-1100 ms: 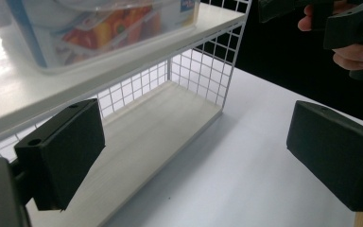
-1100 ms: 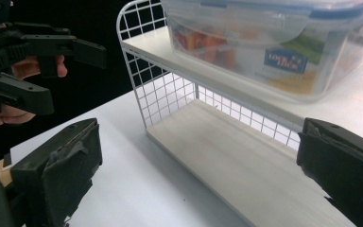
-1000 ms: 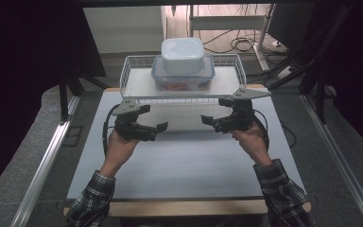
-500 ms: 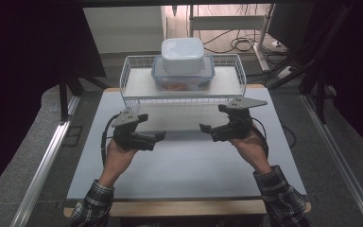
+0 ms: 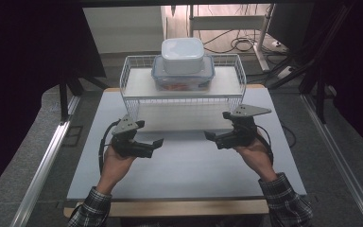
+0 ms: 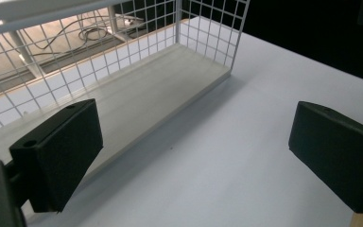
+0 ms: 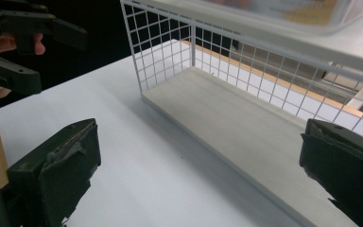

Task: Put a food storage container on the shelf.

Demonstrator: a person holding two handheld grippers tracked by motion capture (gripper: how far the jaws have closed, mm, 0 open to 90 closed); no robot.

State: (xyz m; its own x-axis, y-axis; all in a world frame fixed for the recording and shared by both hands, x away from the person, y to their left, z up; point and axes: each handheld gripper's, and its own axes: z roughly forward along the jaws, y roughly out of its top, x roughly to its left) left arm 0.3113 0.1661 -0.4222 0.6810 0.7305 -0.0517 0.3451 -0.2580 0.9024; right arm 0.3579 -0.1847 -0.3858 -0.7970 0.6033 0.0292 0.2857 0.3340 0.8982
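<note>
Holding both tools open and empty, left tool (image 5: 157, 143) and right tool (image 5: 210, 137), we should reach level toward the stacked containers (image 5: 183, 66) on the wire rack (image 5: 134, 97), clearing its rim.

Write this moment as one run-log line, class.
left hand-held gripper: open, empty, above table | right hand-held gripper: open, empty | white box: stacked on clear box on top of wire rack | lower shelf: bare
</note>
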